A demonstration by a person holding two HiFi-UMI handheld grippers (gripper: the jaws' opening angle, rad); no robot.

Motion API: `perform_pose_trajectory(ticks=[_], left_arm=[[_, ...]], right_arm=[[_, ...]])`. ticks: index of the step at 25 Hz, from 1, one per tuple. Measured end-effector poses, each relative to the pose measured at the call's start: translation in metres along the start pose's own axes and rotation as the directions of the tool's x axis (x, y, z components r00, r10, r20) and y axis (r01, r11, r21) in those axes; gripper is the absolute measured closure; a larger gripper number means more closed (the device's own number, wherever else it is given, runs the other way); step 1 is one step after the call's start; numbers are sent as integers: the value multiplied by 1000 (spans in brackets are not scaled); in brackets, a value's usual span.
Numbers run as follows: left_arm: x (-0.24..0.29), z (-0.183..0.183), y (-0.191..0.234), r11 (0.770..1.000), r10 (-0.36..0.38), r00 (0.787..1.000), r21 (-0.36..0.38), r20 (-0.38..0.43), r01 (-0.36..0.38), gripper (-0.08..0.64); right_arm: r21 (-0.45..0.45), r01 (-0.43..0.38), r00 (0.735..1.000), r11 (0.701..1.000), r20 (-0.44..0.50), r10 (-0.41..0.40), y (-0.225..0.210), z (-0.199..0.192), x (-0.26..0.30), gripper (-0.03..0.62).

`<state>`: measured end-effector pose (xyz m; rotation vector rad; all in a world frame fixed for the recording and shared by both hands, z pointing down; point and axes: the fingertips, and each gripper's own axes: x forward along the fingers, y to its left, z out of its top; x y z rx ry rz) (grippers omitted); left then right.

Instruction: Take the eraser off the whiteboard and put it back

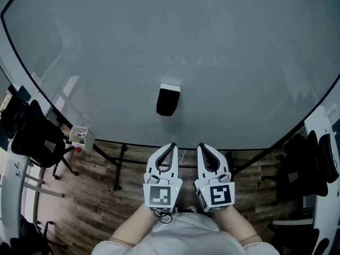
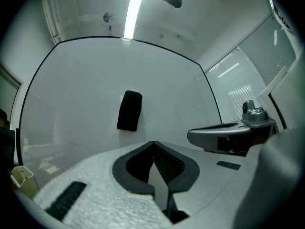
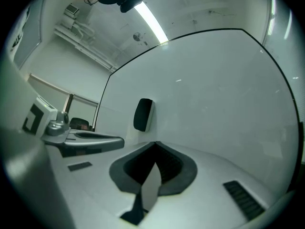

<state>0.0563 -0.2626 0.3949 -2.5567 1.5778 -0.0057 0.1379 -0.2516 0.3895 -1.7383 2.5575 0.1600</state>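
Head view: the eraser point(image 1: 168, 100) sits on the whiteboard point(image 1: 223, 47), at 12 o'clock from your two tools. That fits an eraser waiting to be taken off as well as one already put back. Your left hand-held gripper point(image 1: 169, 149) and right hand-held gripper point(image 1: 204, 149) are both pinched together, empty and well short of the board.

Left gripper view: the jaws meet at the tips with nothing between them, and the eraser point(image 2: 129, 110) hangs at 11 o'clock above them. If you went in like this, the closed tips would likely shove it sideways or knock it to the floor.

Right gripper view: these jaws are together too, with the eraser point(image 3: 143, 114) at 12 o'clock. The two tools sit close side by side, so a sideways swing could clash them.
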Motion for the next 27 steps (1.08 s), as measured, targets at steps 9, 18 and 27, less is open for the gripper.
perform_pose_trajectory(ticks=[9, 18, 27], left_arm=[[-1, -3, 1, 1000, 0, 1000, 13, -3, 0, 543], [0, 0, 12, 1000, 21, 1000, 12, 0, -21, 543], [3, -3, 18, 1000, 25, 1000, 8, -7, -24, 543]], right_arm=[[-13, -29, 1000, 999, 4, 29, 7, 2, 0, 566], [-5, -42, 999, 999, 11, 42, 13, 3, 4, 566], [-4, -48, 999, 999, 26, 48, 13, 7, 8, 566]])
